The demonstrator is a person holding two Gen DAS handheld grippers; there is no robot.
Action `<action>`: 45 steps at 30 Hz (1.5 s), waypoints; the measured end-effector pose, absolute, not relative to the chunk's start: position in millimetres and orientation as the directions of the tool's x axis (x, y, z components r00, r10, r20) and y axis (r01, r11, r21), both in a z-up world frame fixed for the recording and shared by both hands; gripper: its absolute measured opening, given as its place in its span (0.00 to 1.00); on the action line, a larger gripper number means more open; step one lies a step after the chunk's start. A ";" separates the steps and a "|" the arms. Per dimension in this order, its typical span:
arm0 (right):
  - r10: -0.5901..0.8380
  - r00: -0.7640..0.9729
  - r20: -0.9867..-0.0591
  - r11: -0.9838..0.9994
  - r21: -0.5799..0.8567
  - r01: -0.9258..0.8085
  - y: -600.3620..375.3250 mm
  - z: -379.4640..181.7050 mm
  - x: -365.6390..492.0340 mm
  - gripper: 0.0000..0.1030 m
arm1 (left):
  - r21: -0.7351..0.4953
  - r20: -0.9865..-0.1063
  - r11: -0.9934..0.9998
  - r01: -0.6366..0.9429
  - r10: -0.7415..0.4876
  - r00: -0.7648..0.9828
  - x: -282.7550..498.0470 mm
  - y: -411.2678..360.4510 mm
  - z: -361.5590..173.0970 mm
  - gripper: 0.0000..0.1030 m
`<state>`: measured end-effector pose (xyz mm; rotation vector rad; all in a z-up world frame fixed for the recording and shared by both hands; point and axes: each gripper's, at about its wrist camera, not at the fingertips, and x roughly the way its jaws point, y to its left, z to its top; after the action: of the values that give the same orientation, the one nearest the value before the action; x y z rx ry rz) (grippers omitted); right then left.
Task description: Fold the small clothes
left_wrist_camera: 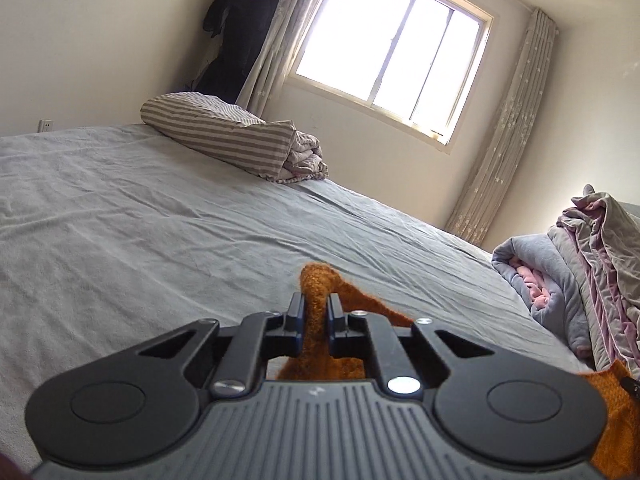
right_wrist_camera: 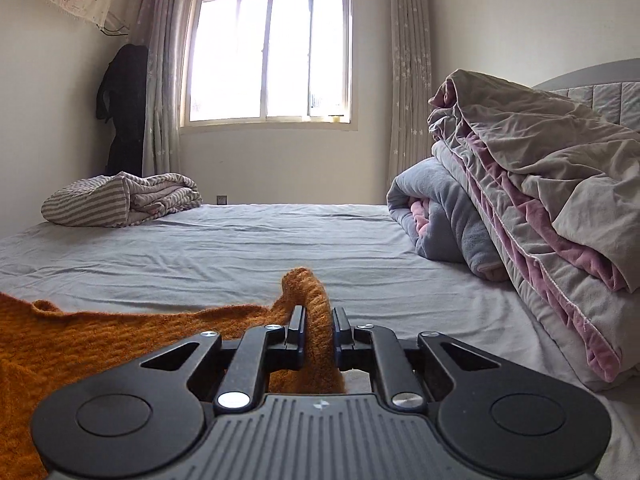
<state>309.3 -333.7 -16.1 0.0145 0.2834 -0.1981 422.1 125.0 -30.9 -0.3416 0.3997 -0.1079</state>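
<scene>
Garment: an orange knit garment (right_wrist_camera: 100, 332) is spread low over the grey bed sheet (right_wrist_camera: 240, 248); one bunched edge is pinched up at each gripper, and the rest is seen trailing flat to the left in the right wrist view.
Long axis: the cloth is judged to run sideways between the two grippers, roughly across both lines of sight; its far edge is hidden under the tool bodies.
Left gripper: the left gripper (left_wrist_camera: 314, 308) is clenched on a rolled corner of the knit, which is squeezed between the pads and pokes out above them.
Right gripper: the right gripper (right_wrist_camera: 318, 320) is likewise clamped on a fold of the same cloth, a hump of knit standing up between its jaws.
Which hand is nearer: neither can be called nearer, since both already hold an end; more orange fabric shows at the lower right edge of the left wrist view.
Coming move: a lift and carry over the open sheet ahead is judged likely, with both corners kept level.
Surroundings: a striped folded quilt (right_wrist_camera: 120, 200) lies well apart by the window (right_wrist_camera: 268, 56); a stack of grey and pink bedding (right_wrist_camera: 520, 200) sits to the right, near the headboard.
</scene>
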 end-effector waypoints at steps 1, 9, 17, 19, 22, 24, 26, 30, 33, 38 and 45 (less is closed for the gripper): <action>-0.202 0.935 -0.292 0.978 -0.015 0.207 -334.0 -19.8 318.3 0.11 | -0.324 -0.380 0.946 0.023 -0.153 0.912 429.7 120.9 -36.6 0.08; -0.247 0.823 -0.512 0.969 -0.108 0.223 -332.9 -53.2 363.2 0.13 | -0.169 -0.589 0.985 -0.032 -0.075 0.805 461.8 98.2 -72.1 0.19; -0.165 0.845 -0.508 0.983 -0.009 0.186 -350.9 -22.9 309.3 0.75 | -0.111 -0.650 0.994 -0.002 -0.071 0.757 419.3 111.7 -47.4 0.74; -0.154 0.837 -0.525 0.983 0.006 0.185 -355.3 -19.3 292.8 0.76 | -0.096 -0.663 0.995 0.001 -0.065 0.746 403.6 112.8 -42.6 0.81; -0.116 0.829 -0.548 0.982 0.059 0.177 -364.7 -14.6 267.1 0.86 | -0.053 -0.673 0.998 0.021 -0.051 0.738 381.2 113.1 -35.2 0.90; -0.073 0.818 -0.570 0.978 0.119 0.171 -371.4 -13.4 254.0 0.87 | -0.041 -0.684 0.999 0.036 -0.054 0.728 368.0 114.6 -32.0 0.93; -0.037 0.807 -0.590 0.969 0.177 0.174 -377.4 -13.9 243.9 0.89 | -0.050 -0.695 0.998 0.048 -0.069 0.716 357.3 117.9 -30.6 0.96; 0.044 0.783 -0.620 0.940 0.292 0.178 -387.9 -21.0 227.3 0.92 | -0.128 -0.729 0.990 0.061 -0.136 0.671 346.1 132.0 -34.9 0.99; 0.129 0.754 -0.644 0.917 0.367 0.156 -391.3 -31.3 224.1 0.95 | -0.258 -0.761 0.965 0.055 -0.238 0.603 346.1 152.2 -52.0 0.99; 0.292 0.711 -0.640 0.846 0.520 0.121 -390.1 -58.9 229.0 0.95 | -0.564 -0.700 0.825 0.032 -0.498 0.512 355.9 183.6 -88.0 0.96; 0.427 0.715 -0.553 0.738 0.670 0.078 -369.2 -95.2 251.8 0.84 | -0.721 -0.555 0.679 0.135 -0.683 0.474 362.4 168.1 -112.0 0.81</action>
<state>251.8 -369.2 -95.2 0.7295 0.7627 0.2138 362.4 168.1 -112.0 -0.6615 0.9533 -0.5472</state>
